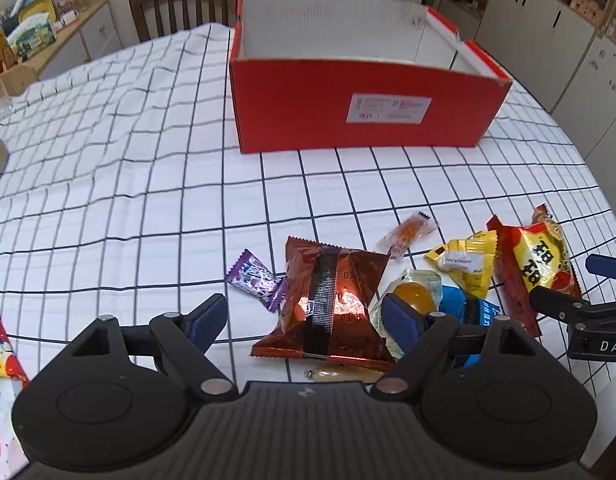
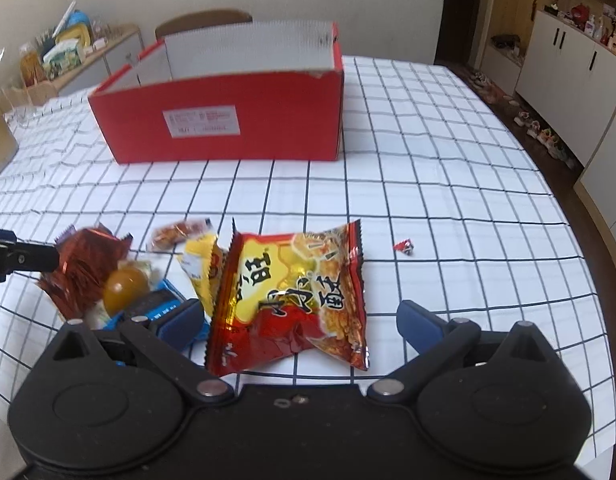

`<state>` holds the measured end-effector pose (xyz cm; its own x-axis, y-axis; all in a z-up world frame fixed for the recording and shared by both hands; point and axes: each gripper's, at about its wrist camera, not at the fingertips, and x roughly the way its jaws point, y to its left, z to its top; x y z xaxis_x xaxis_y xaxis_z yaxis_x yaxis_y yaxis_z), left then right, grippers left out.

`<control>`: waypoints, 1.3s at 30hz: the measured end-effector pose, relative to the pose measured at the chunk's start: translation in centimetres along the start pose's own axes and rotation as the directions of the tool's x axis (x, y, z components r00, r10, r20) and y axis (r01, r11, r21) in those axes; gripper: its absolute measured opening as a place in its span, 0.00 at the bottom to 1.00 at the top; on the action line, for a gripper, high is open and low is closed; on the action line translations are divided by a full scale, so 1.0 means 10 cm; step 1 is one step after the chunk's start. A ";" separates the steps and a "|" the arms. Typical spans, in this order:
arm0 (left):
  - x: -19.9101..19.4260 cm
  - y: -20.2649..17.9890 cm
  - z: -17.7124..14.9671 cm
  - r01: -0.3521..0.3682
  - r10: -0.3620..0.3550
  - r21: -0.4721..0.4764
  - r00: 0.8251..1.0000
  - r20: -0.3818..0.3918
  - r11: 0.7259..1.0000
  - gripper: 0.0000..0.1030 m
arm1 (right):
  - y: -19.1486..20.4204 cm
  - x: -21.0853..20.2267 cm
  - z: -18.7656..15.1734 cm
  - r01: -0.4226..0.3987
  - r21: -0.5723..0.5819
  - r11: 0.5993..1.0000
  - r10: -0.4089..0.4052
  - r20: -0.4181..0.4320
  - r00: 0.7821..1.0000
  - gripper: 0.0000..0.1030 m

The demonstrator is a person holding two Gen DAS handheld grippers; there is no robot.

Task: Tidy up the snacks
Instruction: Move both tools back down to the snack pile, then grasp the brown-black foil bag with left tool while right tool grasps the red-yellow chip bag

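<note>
Each gripper hangs released over its own packet on the counter (image 1: 148,168): the left gripper (image 1: 304,312) straddles the brown packet (image 1: 328,304), the right gripper (image 2: 300,320) the red-and-yellow bag (image 2: 296,296) (red box (image 2: 228,120) lies straight beyond both)

red box (image 1: 348,104), white tablecloth (image 1: 148,160) gridded in black lines.
</note>
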<state>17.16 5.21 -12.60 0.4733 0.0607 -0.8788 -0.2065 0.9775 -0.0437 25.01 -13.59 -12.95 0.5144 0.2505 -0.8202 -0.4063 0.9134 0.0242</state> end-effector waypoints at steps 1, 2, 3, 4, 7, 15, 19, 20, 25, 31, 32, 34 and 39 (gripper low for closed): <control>0.03 0.00 0.01 0.005 -0.005 -0.002 1.000 -0.009 1.000 0.82 | 0.00 0.03 0.00 -0.003 -0.003 1.000 0.003 -0.004 1.000 1.00; 0.06 -0.01 0.02 0.011 -0.011 -0.001 1.000 -0.017 1.000 0.82 | 0.00 0.05 0.01 -0.003 -0.007 1.000 0.003 -0.009 1.000 1.00; 0.10 -0.02 0.03 0.019 -0.019 0.004 0.999 -0.028 1.000 0.82 | 0.01 0.08 0.01 0.000 -0.010 1.000 0.000 -0.013 1.000 1.00; 0.14 -0.03 0.04 0.025 -0.024 0.010 0.999 -0.037 1.000 0.82 | 0.00 0.10 0.02 -0.001 -0.012 1.000 0.001 -0.018 1.000 1.00; 0.24 -0.03 0.06 0.025 -0.024 0.007 0.998 -0.065 1.000 0.82 | -0.01 0.17 0.04 -0.004 -0.008 1.000 0.004 -0.035 0.999 1.00; 0.37 0.00 0.09 0.039 -0.041 -0.016 0.994 -0.099 0.999 0.81 | 0.01 0.25 0.08 -0.022 -0.029 0.999 0.021 -0.047 0.999 0.98; 0.39 0.00 0.10 0.062 -0.065 -0.026 0.992 -0.110 0.998 0.70 | 0.02 0.25 0.10 -0.036 -0.031 0.999 0.035 -0.050 0.998 0.90; 0.39 0.00 0.10 0.065 -0.067 -0.027 0.991 -0.113 0.998 0.67 | 0.02 0.24 0.10 -0.033 -0.034 0.999 0.031 -0.046 0.998 0.88; 0.39 0.00 0.09 0.060 -0.063 -0.027 0.991 -0.116 0.998 0.61 | -0.02 0.21 0.10 -0.027 -0.012 1.000 0.027 -0.042 0.999 0.79; 0.36 0.01 0.07 0.044 -0.048 -0.037 0.992 -0.114 0.998 0.50 | -0.07 0.17 0.07 -0.017 0.021 1.000 0.017 -0.035 0.999 0.72; 0.35 0.01 0.07 0.039 -0.043 -0.039 0.993 -0.111 0.998 0.48 | -0.07 0.17 0.07 -0.017 0.025 1.000 0.017 -0.034 0.999 0.70; 0.33 0.01 0.06 0.041 -0.046 -0.042 0.993 -0.107 0.998 0.44 | -0.08 0.15 0.07 -0.014 0.029 0.999 0.014 -0.028 1.000 0.66; 0.27 0.02 0.04 0.048 -0.053 -0.055 0.994 -0.098 0.997 0.42 | -0.09 0.11 0.05 -0.001 0.047 0.999 0.002 -0.018 1.000 0.61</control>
<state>18.75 5.70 -14.79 0.3973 -0.0111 -0.9176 -0.2304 0.9667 -0.1115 26.27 -14.00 -13.57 0.4996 0.2461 -0.8305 -0.3709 0.9272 0.0517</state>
